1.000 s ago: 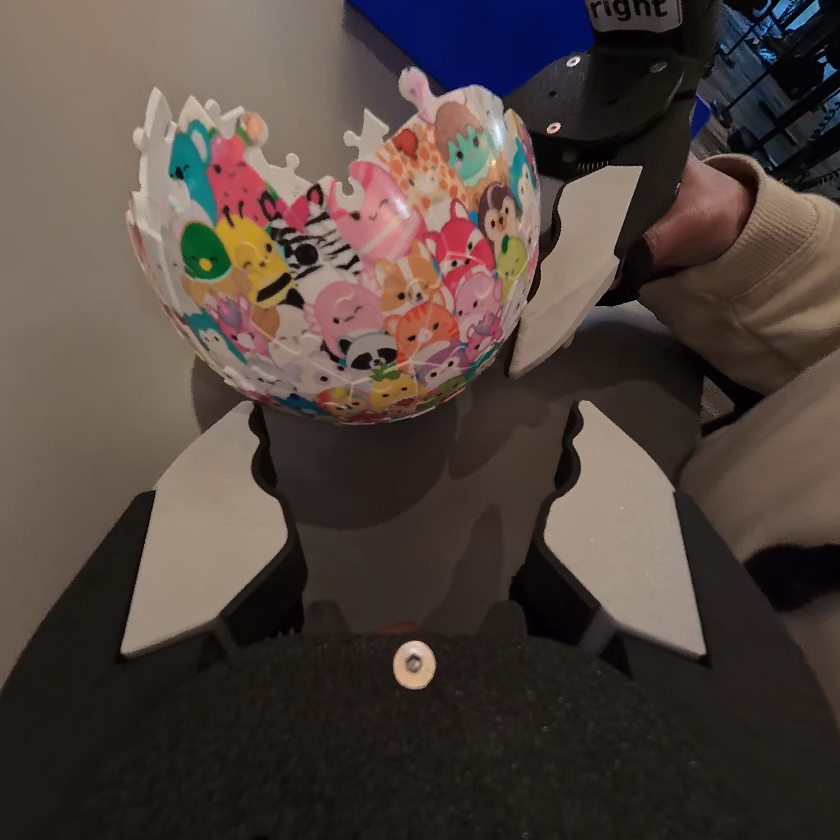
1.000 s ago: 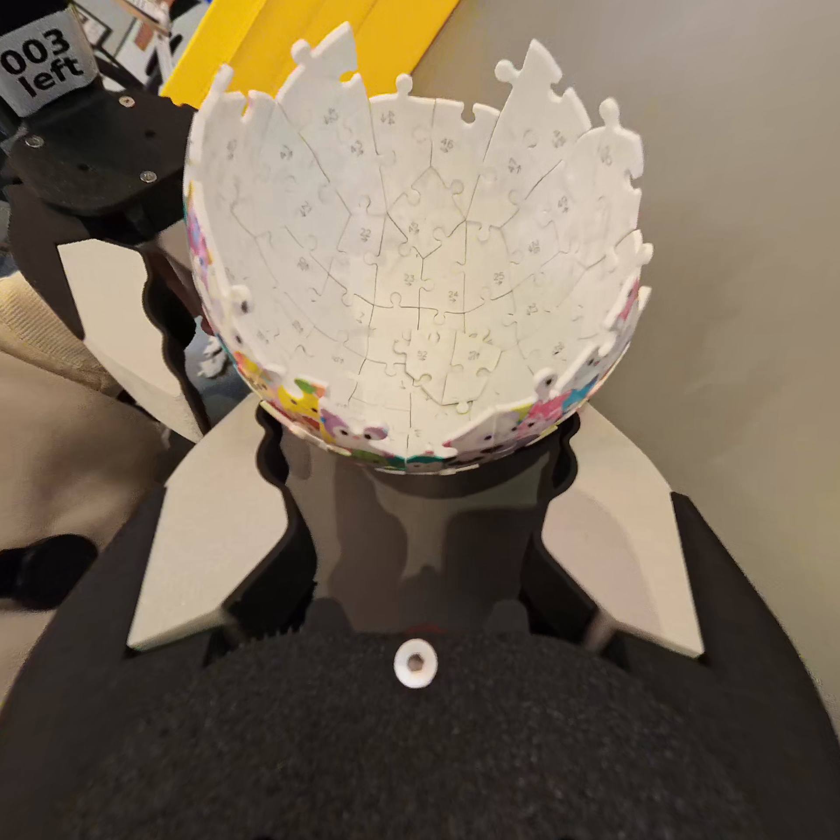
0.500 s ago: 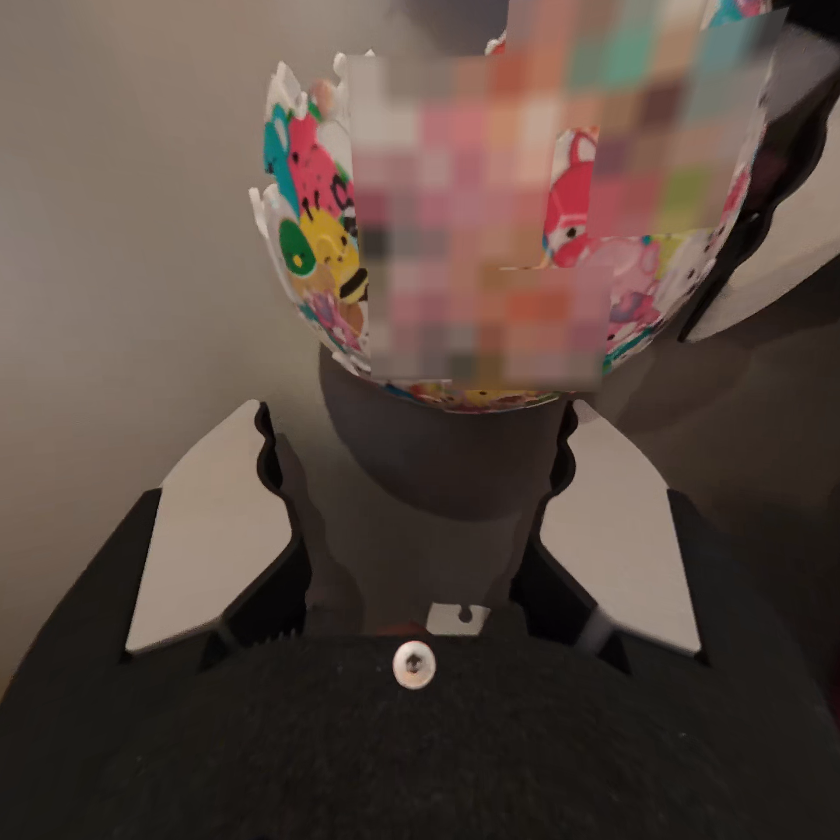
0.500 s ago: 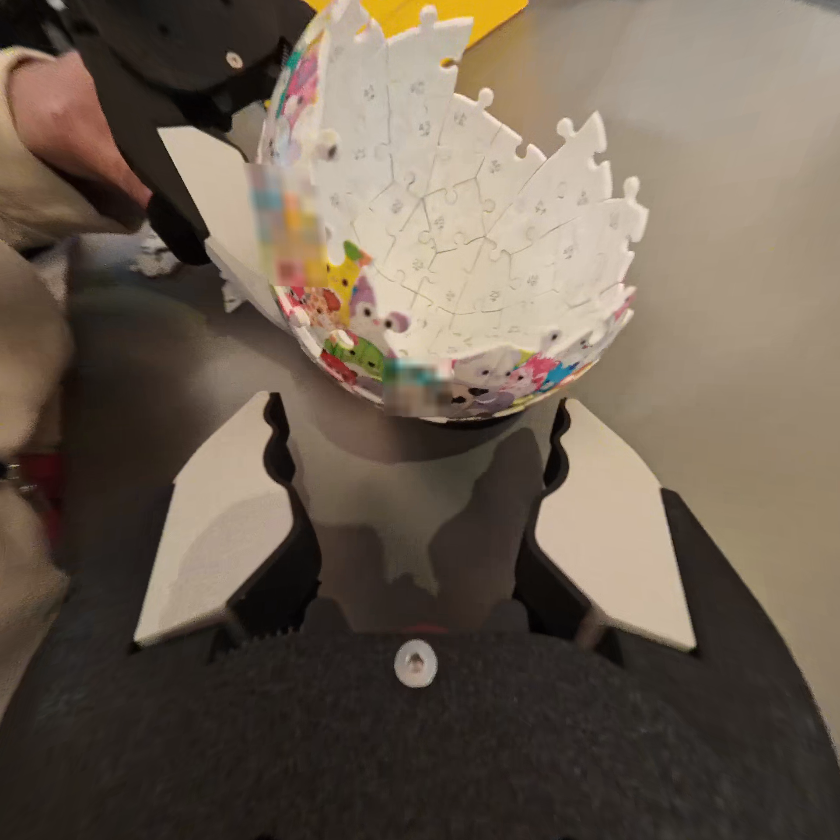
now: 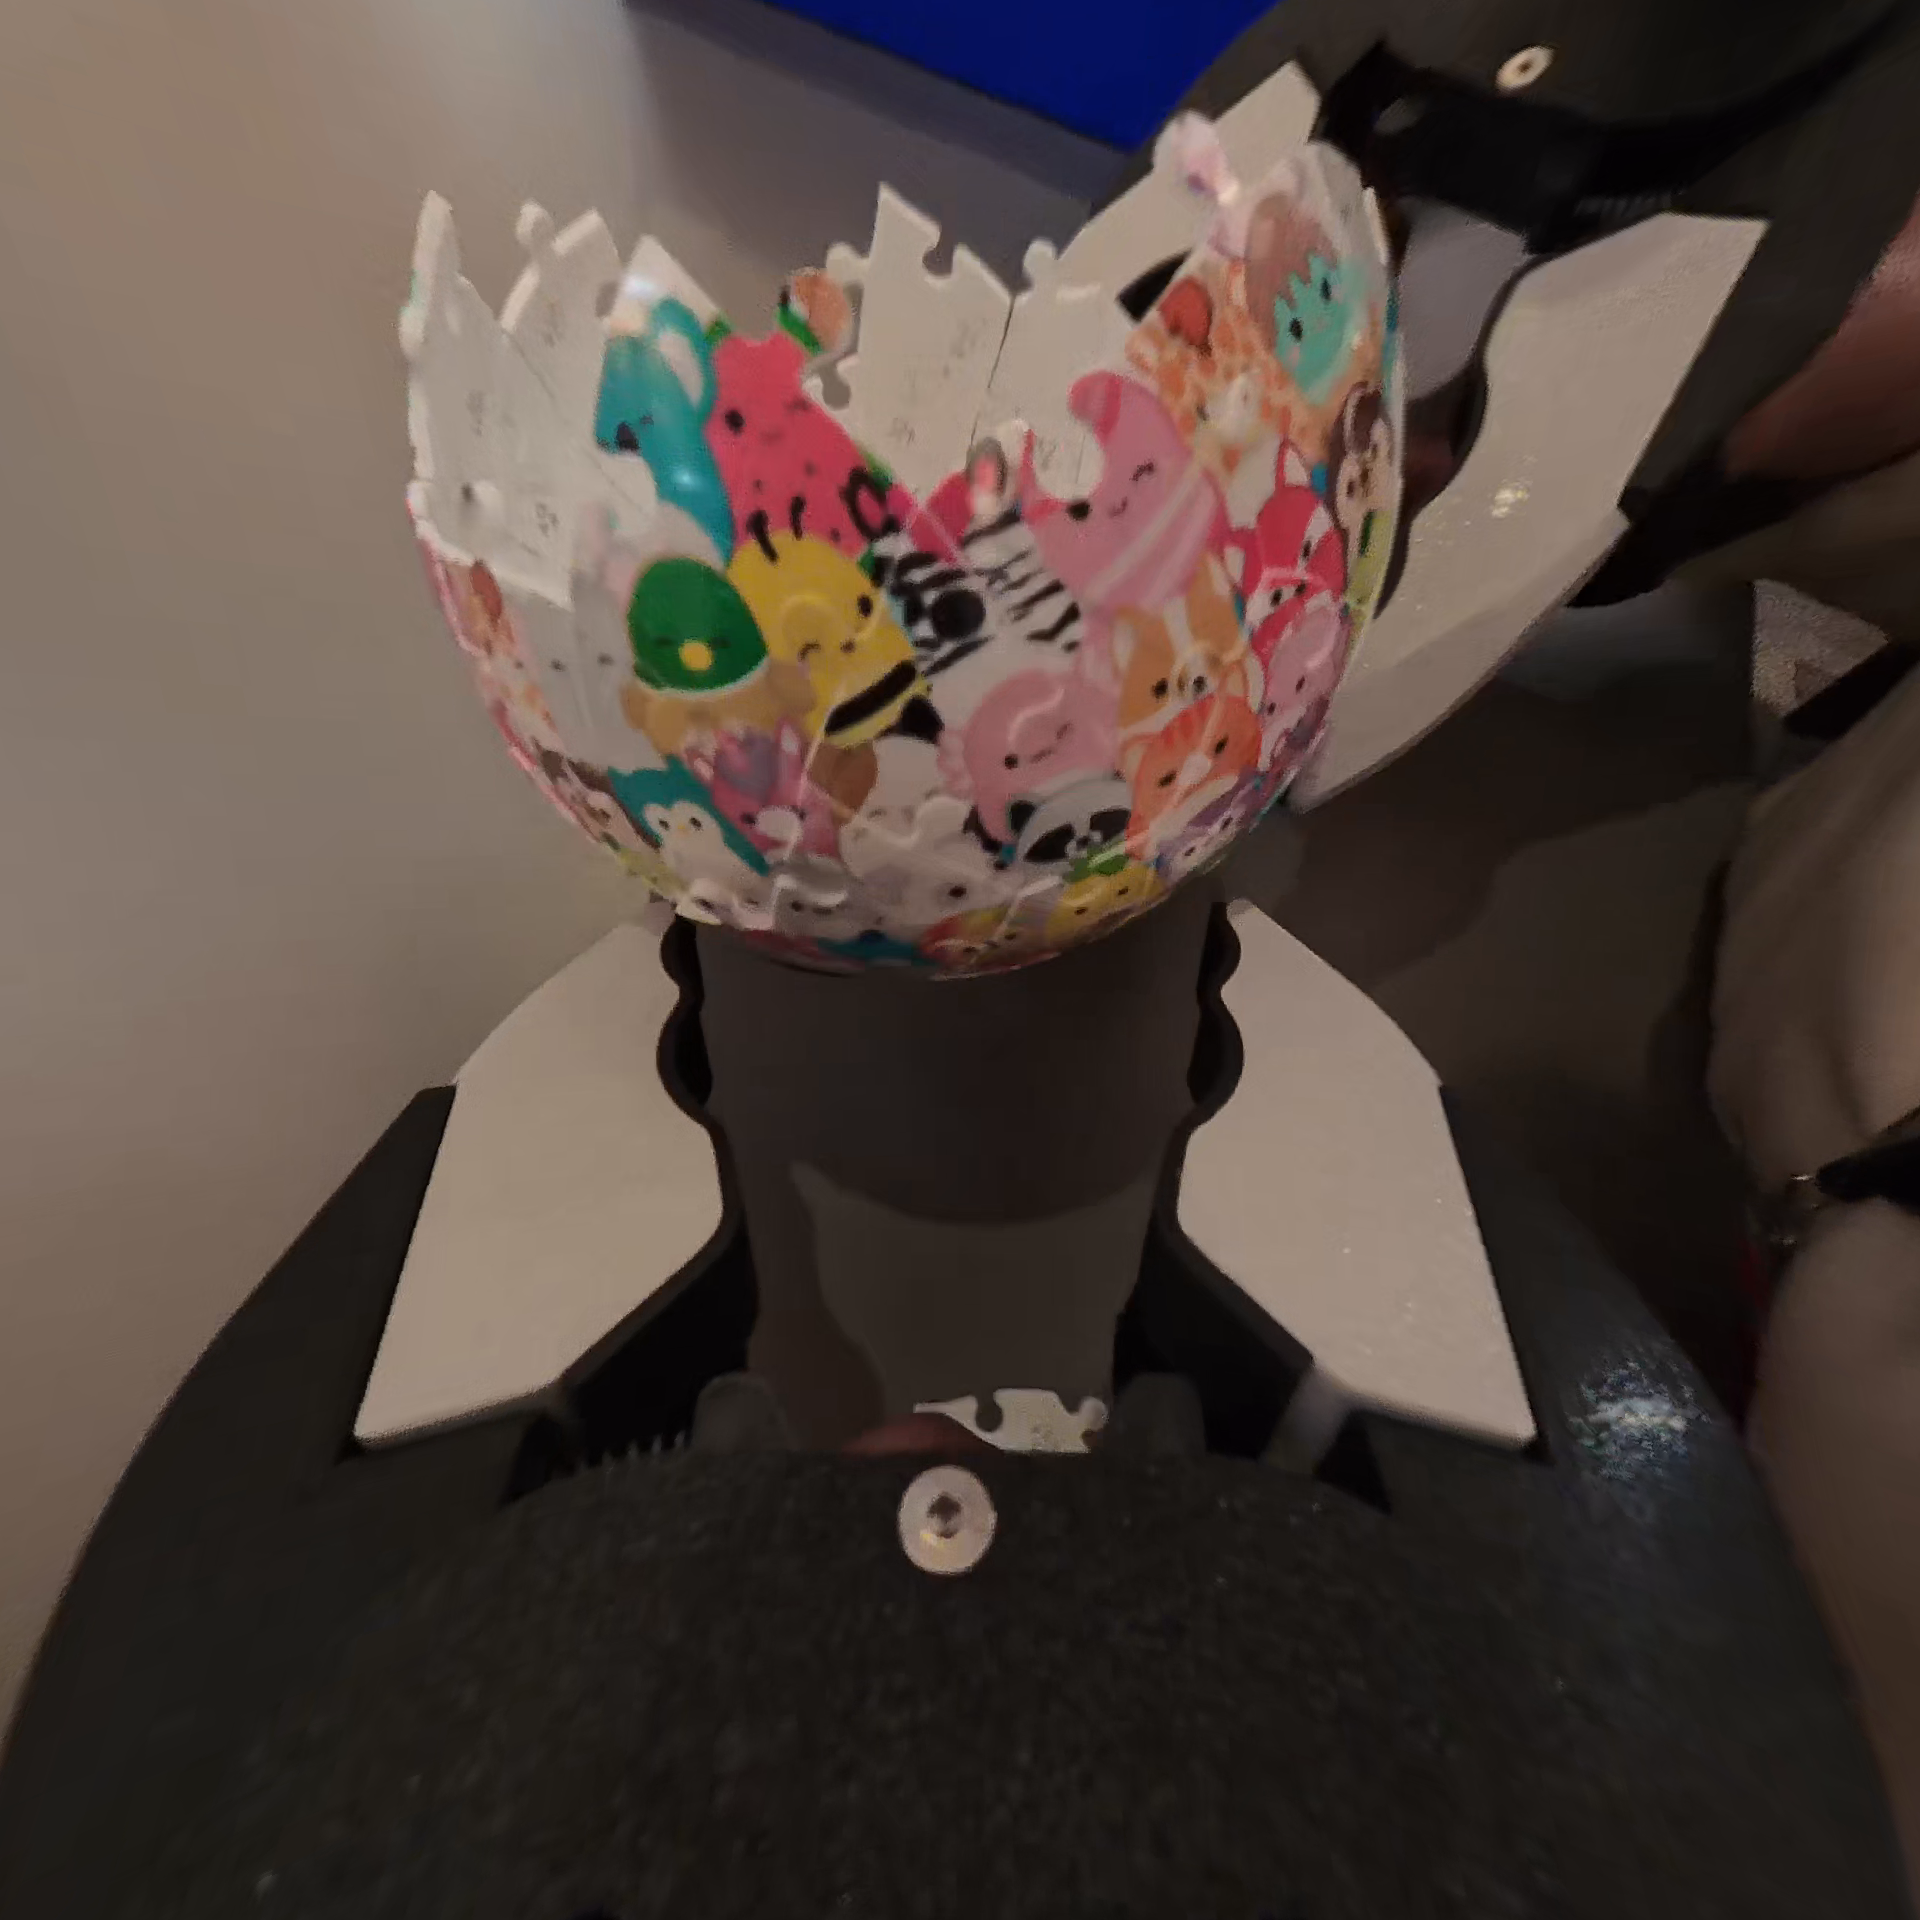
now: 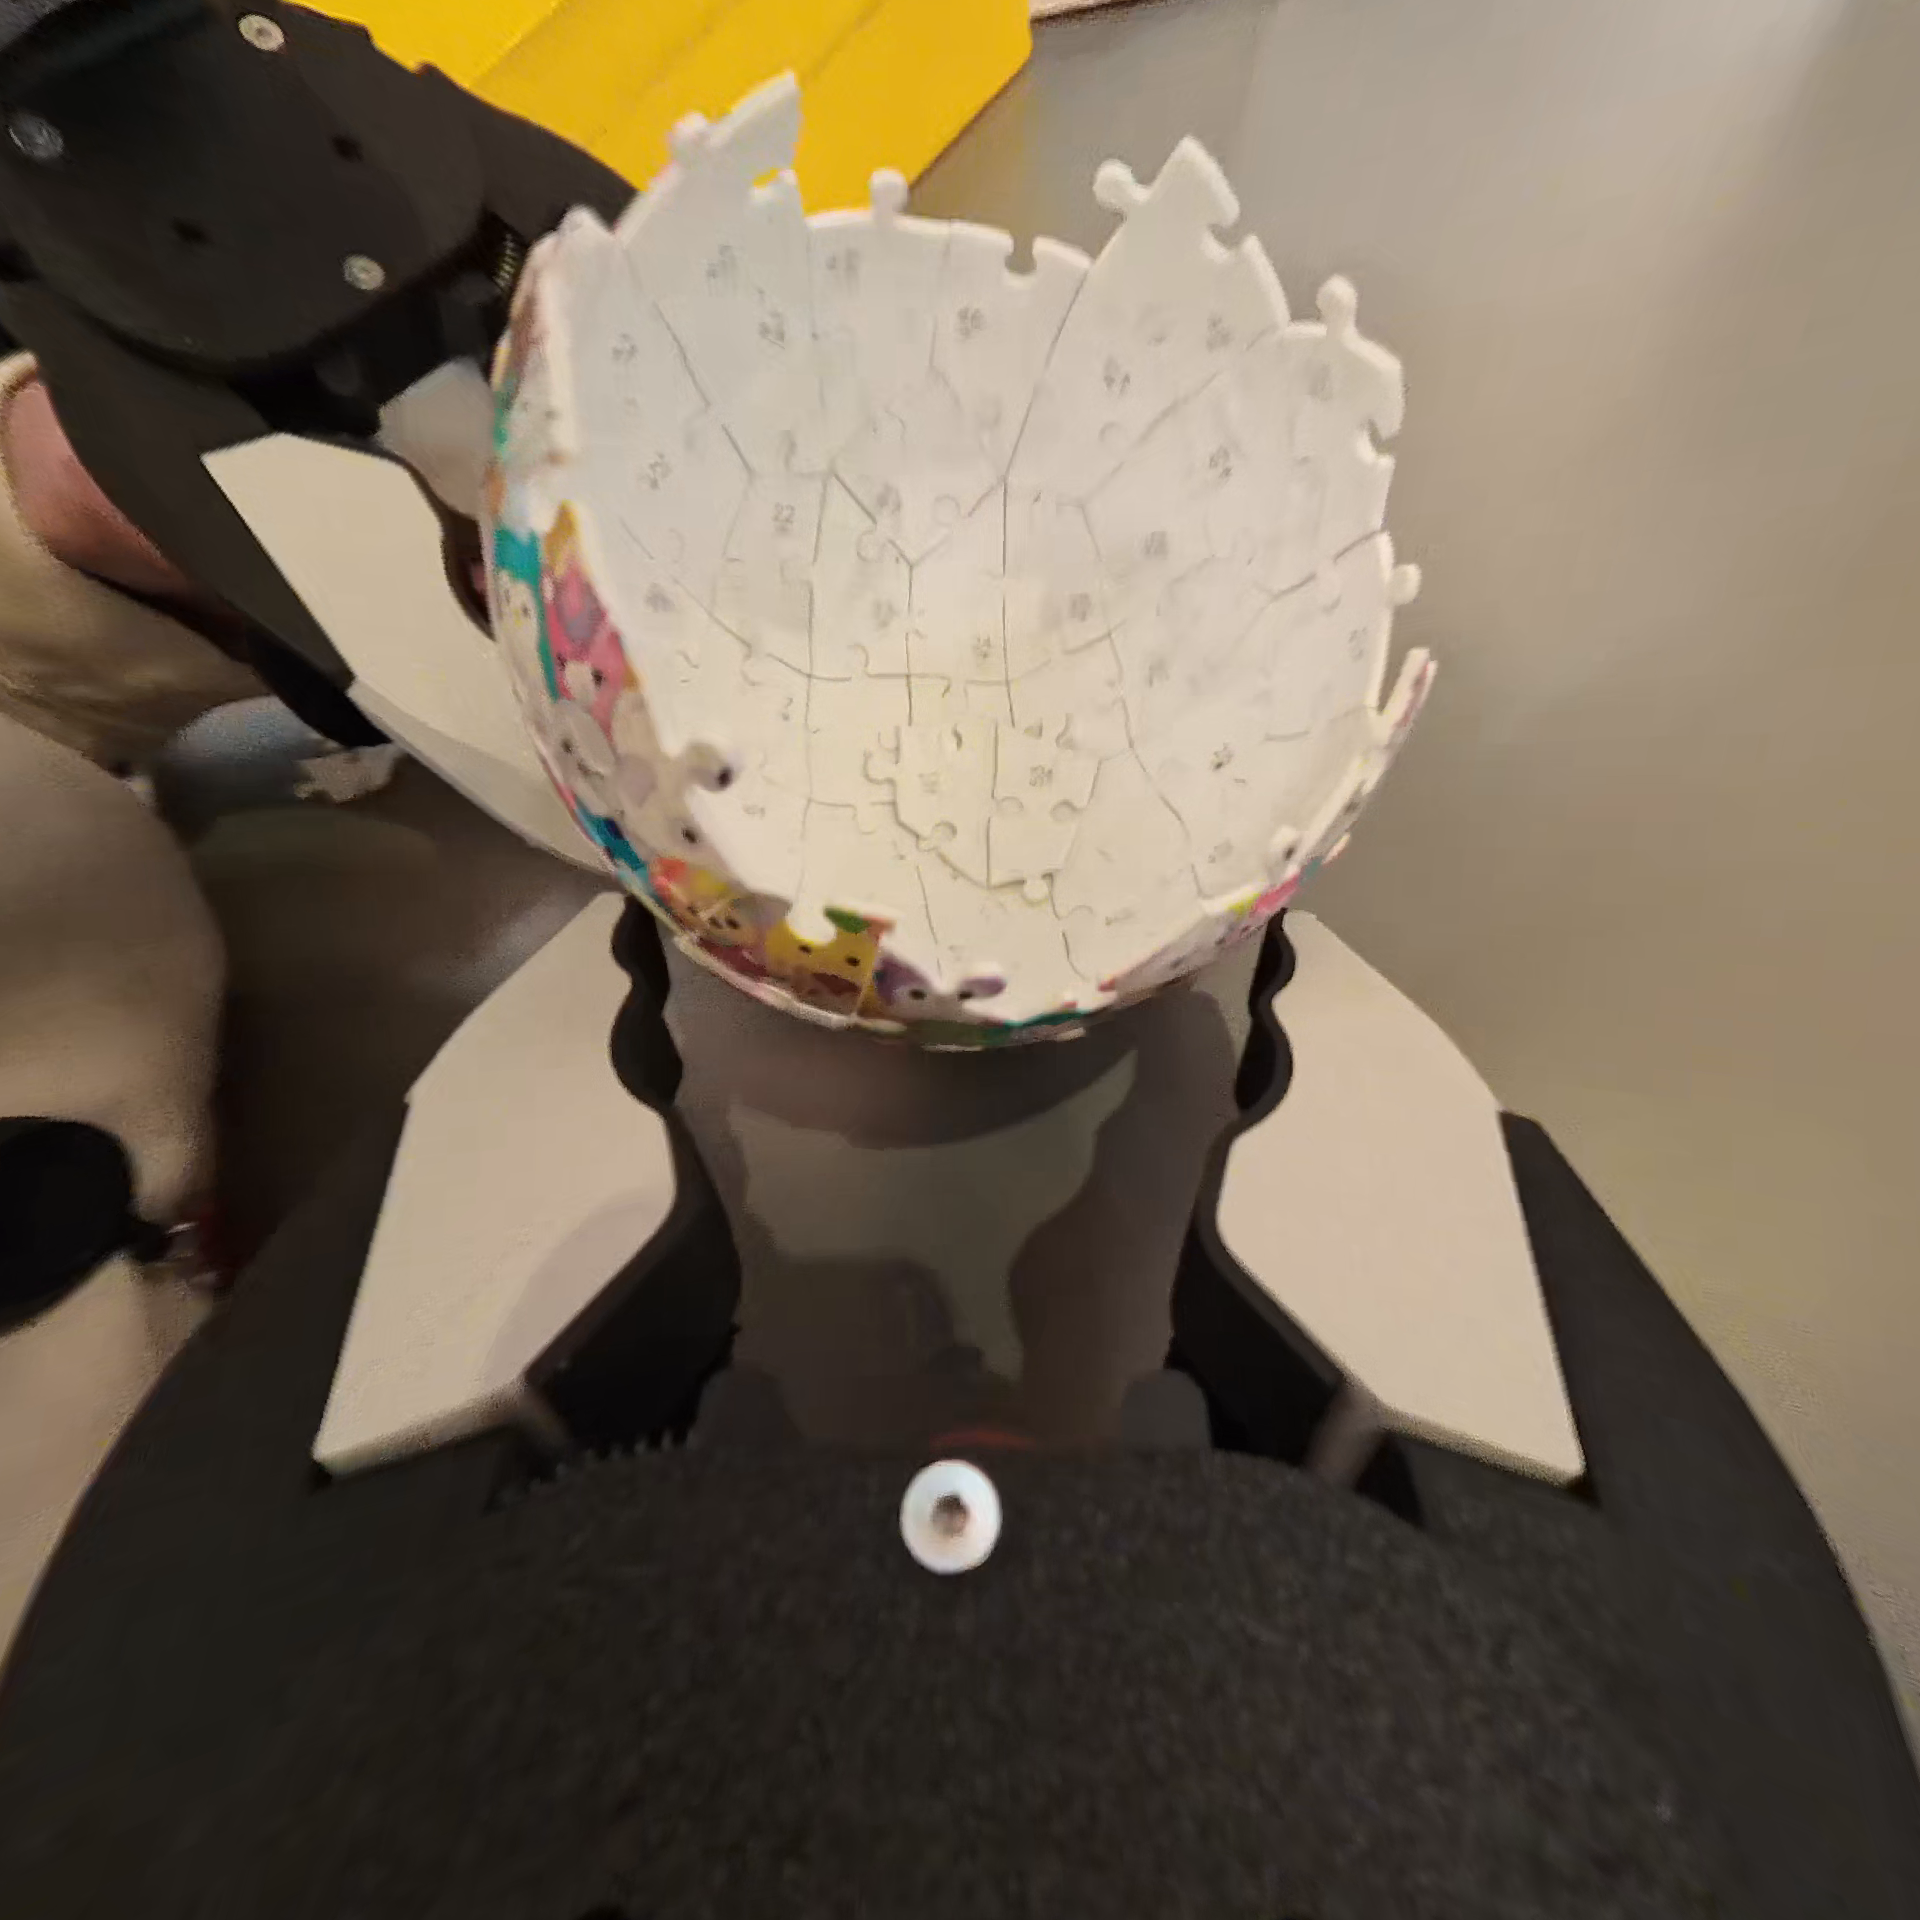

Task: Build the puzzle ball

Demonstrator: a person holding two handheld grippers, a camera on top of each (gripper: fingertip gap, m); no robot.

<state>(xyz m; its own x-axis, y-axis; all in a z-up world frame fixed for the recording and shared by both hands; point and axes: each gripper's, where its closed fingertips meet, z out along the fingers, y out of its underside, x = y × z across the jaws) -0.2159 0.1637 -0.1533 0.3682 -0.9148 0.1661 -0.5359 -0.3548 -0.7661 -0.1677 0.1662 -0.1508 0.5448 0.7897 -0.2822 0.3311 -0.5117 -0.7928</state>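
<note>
The half-built puzzle ball (image 5: 935, 644) is an open bowl, with colourful cartoon animals outside and a white inside (image 6: 935, 623). It sits on the grey table, tilted so its opening faces the right wrist camera. My left gripper (image 5: 945, 987) is open, its fingertips just short of the ball's underside. My right gripper (image 6: 951, 966) is open too, its tips at the ball's lower rim. The right gripper's finger (image 5: 1507, 468) lies against the ball's right side. The left gripper's finger (image 6: 343, 540) lies against its left side. A loose white piece (image 5: 1013, 1418) lies under my left gripper.
A blue object (image 5: 935, 52) lies beyond the ball in the left wrist view, and a yellow one (image 6: 779, 83) in the right wrist view. Small loose pieces (image 6: 343, 774) lie on the table. A person's beige sleeve (image 5: 1818, 935) is close on the right.
Both grippers have closed in on the ball, which now looks larger and tilted differently. Both jaws stayed open. The loose white piece has come into view under my left gripper.
</note>
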